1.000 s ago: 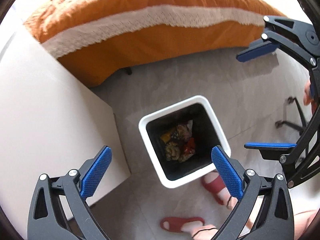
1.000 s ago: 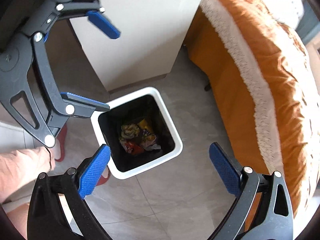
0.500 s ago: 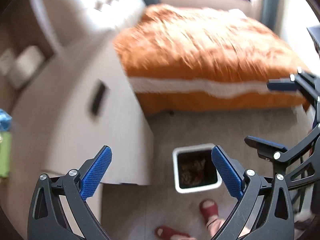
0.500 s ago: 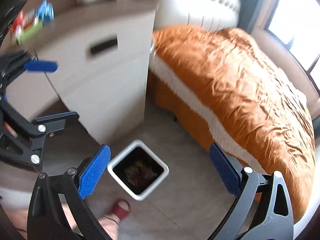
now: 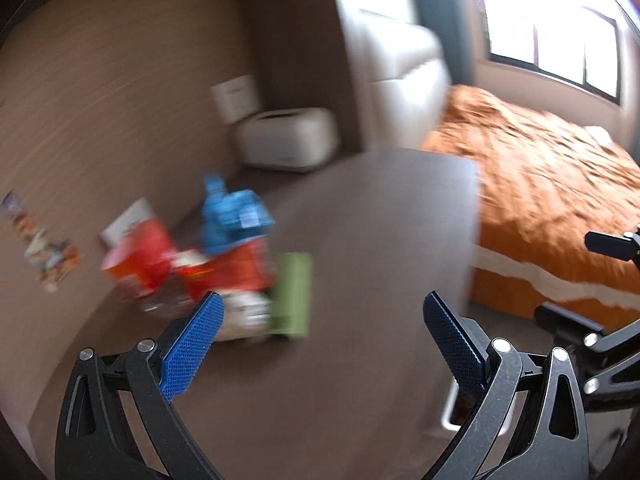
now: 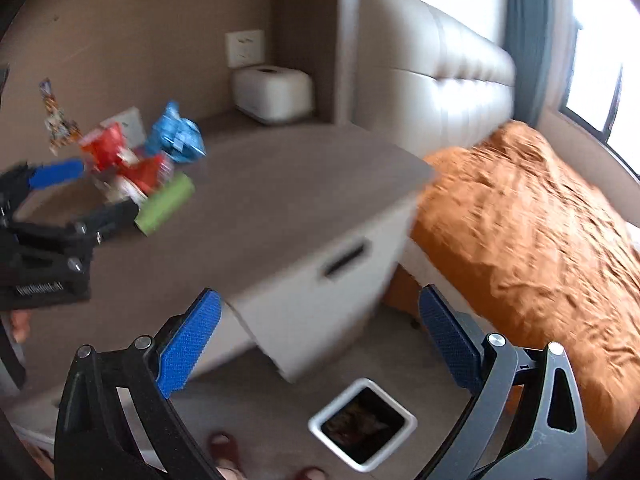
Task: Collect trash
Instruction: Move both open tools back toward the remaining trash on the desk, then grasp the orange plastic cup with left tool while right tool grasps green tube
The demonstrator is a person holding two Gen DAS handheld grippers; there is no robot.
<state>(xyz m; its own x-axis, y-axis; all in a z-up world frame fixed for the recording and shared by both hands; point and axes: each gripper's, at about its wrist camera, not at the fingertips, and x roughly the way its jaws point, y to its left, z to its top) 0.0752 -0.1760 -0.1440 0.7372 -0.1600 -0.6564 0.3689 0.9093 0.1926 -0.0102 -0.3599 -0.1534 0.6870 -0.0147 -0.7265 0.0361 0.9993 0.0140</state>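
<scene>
Smeared by motion: wrappers (image 5: 208, 256) on the worktop (image 5: 360, 240), print unreadable. Mostly hidden behind the worktop edge: bin (image 5: 454, 408). Contents of bin too dark to identify.

My left gripper (image 5: 320, 340) had black arms and blue cross-hatched pads (image 5: 192, 354). Ahead of it to the left lay a blue wrapper (image 5: 234, 220), red-and-orange packets (image 5: 136, 260) and a plain green box (image 5: 292, 296) on a grey-brown tabletop (image 5: 380, 240). Beyond my right gripper (image 6: 320, 340), equally black and blue, was an orange bedspread (image 6: 520, 220); below it, a white-rimmed black bin (image 6: 362, 424).
</scene>
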